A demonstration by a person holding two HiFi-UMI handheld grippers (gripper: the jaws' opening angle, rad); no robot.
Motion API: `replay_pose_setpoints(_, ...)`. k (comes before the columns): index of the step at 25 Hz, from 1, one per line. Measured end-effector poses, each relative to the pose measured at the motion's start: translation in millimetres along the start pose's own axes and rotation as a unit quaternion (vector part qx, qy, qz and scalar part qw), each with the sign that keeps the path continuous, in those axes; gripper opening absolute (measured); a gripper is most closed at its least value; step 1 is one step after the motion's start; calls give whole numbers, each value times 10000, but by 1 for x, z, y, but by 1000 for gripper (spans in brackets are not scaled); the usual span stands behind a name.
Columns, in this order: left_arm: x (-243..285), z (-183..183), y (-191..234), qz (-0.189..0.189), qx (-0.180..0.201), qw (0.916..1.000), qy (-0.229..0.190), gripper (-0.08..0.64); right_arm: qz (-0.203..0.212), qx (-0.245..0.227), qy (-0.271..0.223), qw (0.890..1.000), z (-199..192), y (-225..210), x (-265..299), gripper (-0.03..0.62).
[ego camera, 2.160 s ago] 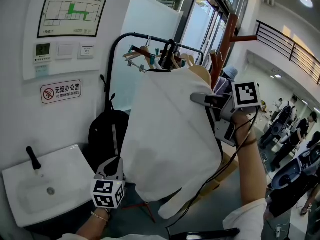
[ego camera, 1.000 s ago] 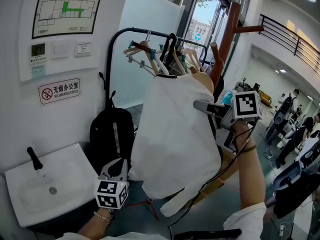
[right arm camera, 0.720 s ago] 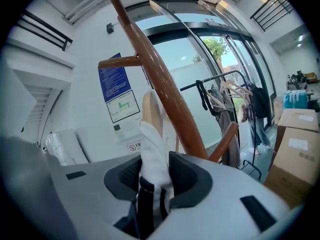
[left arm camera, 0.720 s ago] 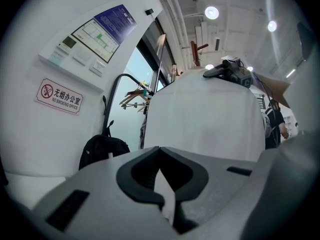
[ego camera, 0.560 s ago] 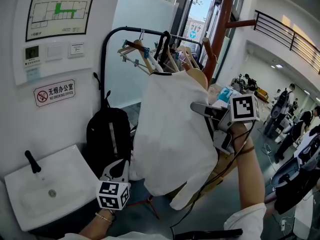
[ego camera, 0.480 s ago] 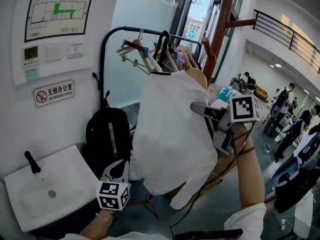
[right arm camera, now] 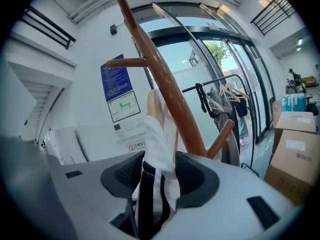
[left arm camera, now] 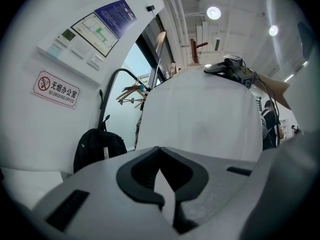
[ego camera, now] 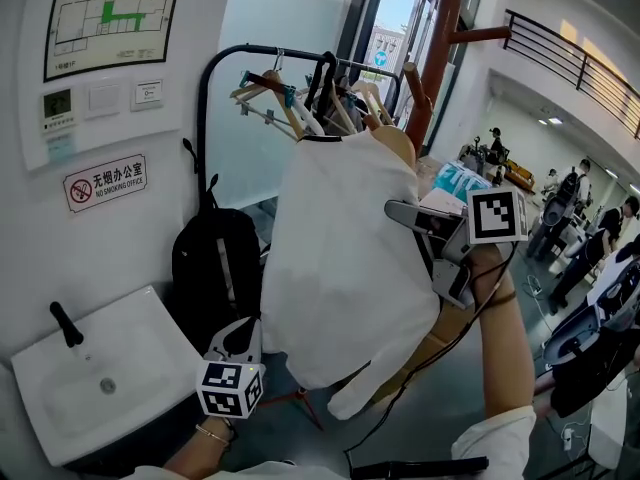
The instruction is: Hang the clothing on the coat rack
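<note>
A white garment (ego camera: 340, 268) hangs on a wooden hanger (ego camera: 397, 144) against the brown wooden coat rack (ego camera: 436, 48). My right gripper (ego camera: 398, 210) is at the garment's right shoulder. Its jaws are opening, and the white fabric with a dark striped edge (right arm camera: 150, 184) lies loose between the pads, with the rack's post (right arm camera: 170, 94) just behind. My left gripper (ego camera: 240, 332) sits low at the garment's bottom left edge. Its jaws are closed, with a thin strip of the white cloth (left arm camera: 167, 199) between the pads. The garment (left arm camera: 200, 114) fills the left gripper view.
Behind the garment is a black clothes rail (ego camera: 262, 56) with several hangers. A black backpack (ego camera: 214, 268) stands under the rail, and a white sink (ego camera: 90, 378) is on the wall at lower left. Cardboard boxes (right arm camera: 294, 144) stand at the right. People (ego camera: 580, 218) are far off at the right.
The garment and both grippers keep nearly the same places. Only the head view has drifted a little.
</note>
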State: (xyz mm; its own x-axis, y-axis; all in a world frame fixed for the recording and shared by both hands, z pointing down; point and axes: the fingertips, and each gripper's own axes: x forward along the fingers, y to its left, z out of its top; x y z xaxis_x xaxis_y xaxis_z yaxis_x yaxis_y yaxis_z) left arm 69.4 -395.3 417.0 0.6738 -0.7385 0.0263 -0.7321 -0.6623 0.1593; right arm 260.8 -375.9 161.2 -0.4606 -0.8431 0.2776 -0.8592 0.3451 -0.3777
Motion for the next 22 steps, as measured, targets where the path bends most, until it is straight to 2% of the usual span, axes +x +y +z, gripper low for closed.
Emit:
replay_pose_setpoints(3, -1, -3, 1, -17, 2, 10000, 44, 8, -25, -11, -4, 10000, -3, 0, -1, 202)
replay_pose_setpoints(9, -4, -2, 2, -70, 48, 9999, 78, 8, 212, -373, -48, 9991, -7, 4, -4, 207)
replay_pose_setpoints(15, -8, -1, -2, -164, 118, 9998, 87, 8, -60, -298, -216, 9993, -10, 2, -16, 213)
replay_pose_setpoints(19, -9, -1, -6, -261, 179, 9994, 112, 8, -10, -488, -294, 9984, -10, 6, -22, 230)
replay_pose_setpoints(22, -11, -3, -9, -323, 195, 9992, 142, 8, -243, -231, -383, 9987, -16, 2, -31, 233)
